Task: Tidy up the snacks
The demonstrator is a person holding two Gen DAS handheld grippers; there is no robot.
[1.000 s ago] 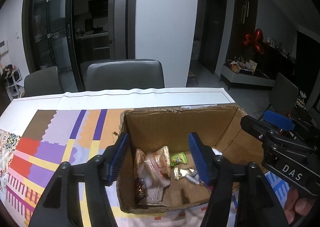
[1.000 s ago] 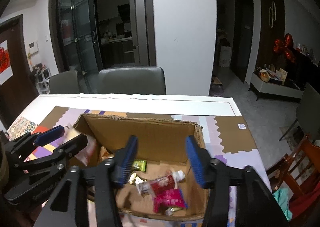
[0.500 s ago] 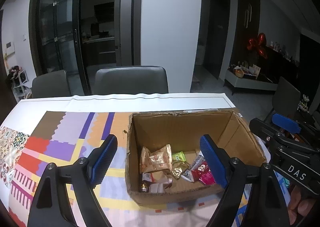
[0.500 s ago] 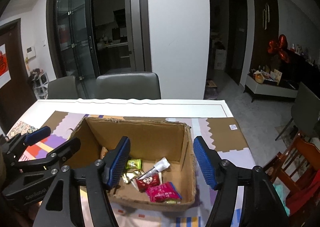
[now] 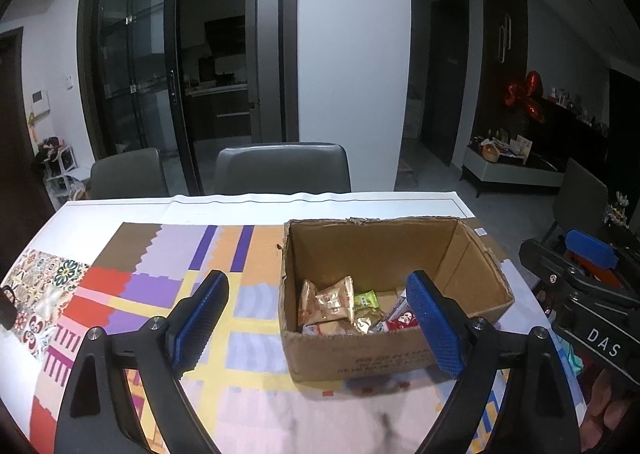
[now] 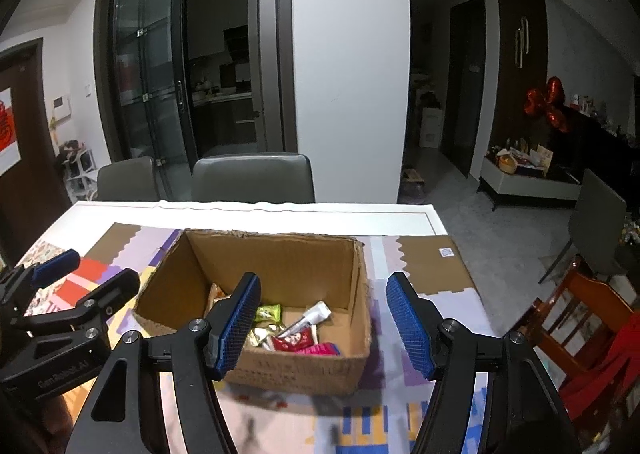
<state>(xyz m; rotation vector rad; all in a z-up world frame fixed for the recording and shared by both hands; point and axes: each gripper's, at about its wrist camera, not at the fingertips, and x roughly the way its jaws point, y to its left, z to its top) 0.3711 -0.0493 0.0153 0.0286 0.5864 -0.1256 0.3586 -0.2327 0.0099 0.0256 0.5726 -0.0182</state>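
Left gripper (image 5: 318, 324) spread wide, jaws just been opening, nothing between the pads. Cardboard box (image 5: 362, 358) stands open on the patterned table cover (image 5: 160, 278), holding the snack packets (image 5: 332, 304) in a loose pile on its floor. Right gripper (image 6: 324, 324) also spread, jaws just been opening, empty, hovering above the box's near wall.

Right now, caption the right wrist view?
Open right hand-held gripper above snacks in box.
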